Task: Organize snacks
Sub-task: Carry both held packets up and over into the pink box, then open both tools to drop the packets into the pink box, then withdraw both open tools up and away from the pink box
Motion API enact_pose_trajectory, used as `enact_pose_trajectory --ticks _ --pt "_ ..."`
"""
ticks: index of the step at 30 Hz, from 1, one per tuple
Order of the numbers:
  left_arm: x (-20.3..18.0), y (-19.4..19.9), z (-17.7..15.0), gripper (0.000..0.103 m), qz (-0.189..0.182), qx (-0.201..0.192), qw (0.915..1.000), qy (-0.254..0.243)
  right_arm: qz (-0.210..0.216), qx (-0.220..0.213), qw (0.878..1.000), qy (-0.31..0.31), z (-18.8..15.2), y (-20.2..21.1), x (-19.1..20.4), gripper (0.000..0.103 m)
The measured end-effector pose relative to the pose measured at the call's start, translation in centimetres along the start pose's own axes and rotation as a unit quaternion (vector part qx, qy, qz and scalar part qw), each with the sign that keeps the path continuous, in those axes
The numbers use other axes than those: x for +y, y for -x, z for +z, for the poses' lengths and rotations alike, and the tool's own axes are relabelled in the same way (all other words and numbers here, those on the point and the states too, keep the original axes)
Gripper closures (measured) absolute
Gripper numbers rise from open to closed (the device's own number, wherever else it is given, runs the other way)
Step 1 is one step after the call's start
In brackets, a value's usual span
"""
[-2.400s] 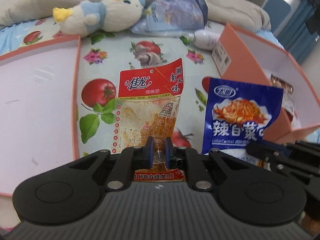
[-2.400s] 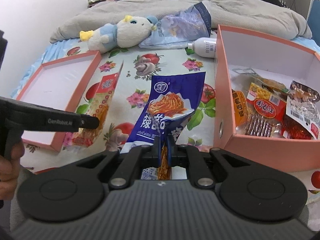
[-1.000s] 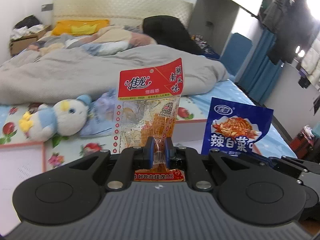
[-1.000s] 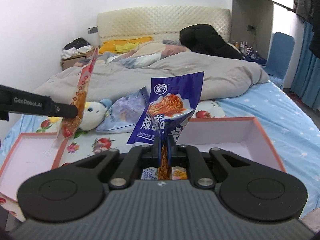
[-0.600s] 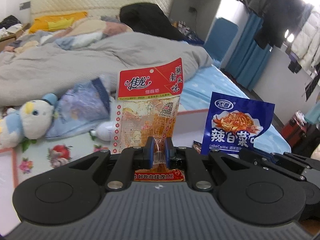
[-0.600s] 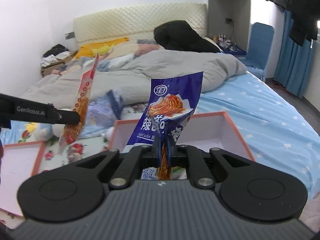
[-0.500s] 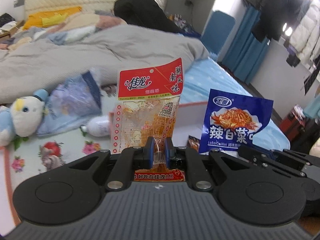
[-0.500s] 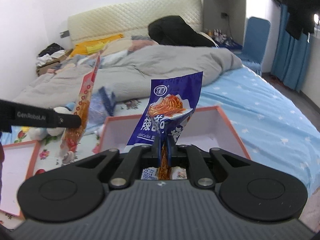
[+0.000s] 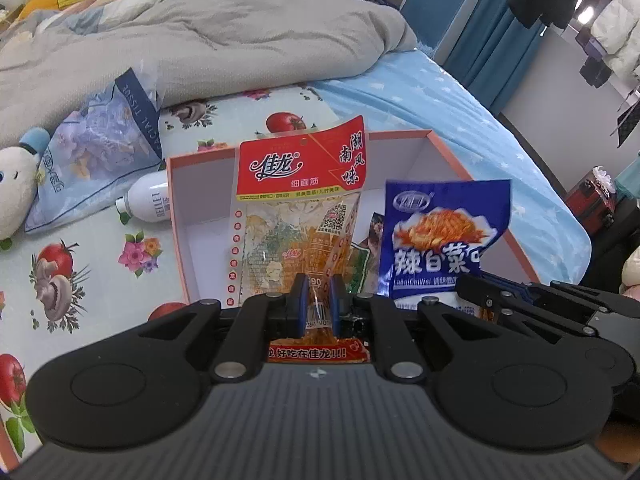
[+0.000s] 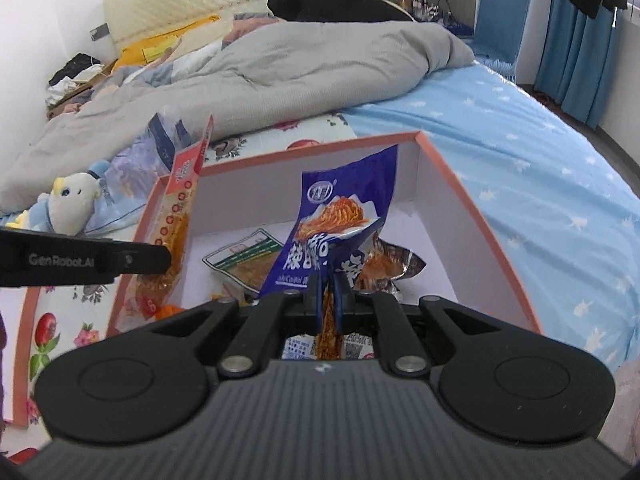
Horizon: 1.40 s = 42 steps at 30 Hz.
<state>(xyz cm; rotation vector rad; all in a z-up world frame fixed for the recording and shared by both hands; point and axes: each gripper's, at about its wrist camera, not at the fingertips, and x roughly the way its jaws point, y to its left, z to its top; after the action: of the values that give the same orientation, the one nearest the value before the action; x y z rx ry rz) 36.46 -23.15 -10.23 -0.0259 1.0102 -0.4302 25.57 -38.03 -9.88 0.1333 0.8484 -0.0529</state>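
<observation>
1. I see the box (image 10: 472, 204) on the bed (image 10: 540, 152) already holding a few packets (image 10: 244, 260).
2. My left gripper (image 9: 318, 300) is clamped on the red packet (image 9: 300, 208), above the box's left side.
3. My right gripper (image 10: 328, 292) pinches the blue packet (image 10: 340, 216) over the box; I judge both still need dropping in.

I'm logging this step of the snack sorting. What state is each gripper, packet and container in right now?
Left hand-held gripper: shut on red snack packet, held upright.
Right hand-held gripper: shut on blue snack packet, held above the box.
Pink box: open, some snack packets already inside.
White bottle: lying on its side beside the box.
</observation>
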Motion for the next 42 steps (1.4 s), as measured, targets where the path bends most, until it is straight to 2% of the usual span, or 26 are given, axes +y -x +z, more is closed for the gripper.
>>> enact_pose_trajectory --ticks 5,7,8,9,10,18,27,37,42 --pt "0.2 0.1 0.1 0.088 0.002 0.002 1.0 0.001 -0.002 0.001 1.0 -0.011 0.2 -0.3 -0.4 0.091" --pt "0.4 0.2 0.2 0.075 0.003 0.007 1.0 0.004 -0.005 0.006 1.0 -0.014 0.3 -0.3 -0.5 0.09" --pt "0.4 0.4 0.2 0.059 0.002 0.005 1.0 0.007 -0.006 0.007 1.0 -0.016 0.3 -0.3 -0.5 0.07" --pt "0.5 0.7 0.2 0.049 0.002 0.0 1.0 0.008 -0.009 0.004 1.0 -0.018 0.3 -0.1 -0.6 0.047" --pt "0.5 1.1 0.2 0.047 0.004 -0.005 1.0 0.006 -0.009 0.0 1.0 -0.021 0.3 0.1 -0.7 0.04" --pt "-0.3 6.2 0.4 0.047 0.005 -0.048 0.9988 -0.014 0.005 -0.048 0.998 -0.031 1.2 4.4 -0.5 0.042" --pt "-1.7 15.0 -0.1 0.047 0.0 -0.118 0.9925 -0.031 0.019 -0.109 0.994 -0.018 1.9 11.6 1.2 0.042" --pt "-2.4 23.3 -4.0 0.047 0.004 -0.174 0.9838 -0.043 0.034 -0.149 0.988 -0.009 0.4 18.3 3.3 0.042" --pt "-2.7 25.6 -6.6 0.046 0.01 -0.177 0.9831 -0.044 0.039 -0.157 0.987 -0.015 -1.1 20.4 3.4 0.042"
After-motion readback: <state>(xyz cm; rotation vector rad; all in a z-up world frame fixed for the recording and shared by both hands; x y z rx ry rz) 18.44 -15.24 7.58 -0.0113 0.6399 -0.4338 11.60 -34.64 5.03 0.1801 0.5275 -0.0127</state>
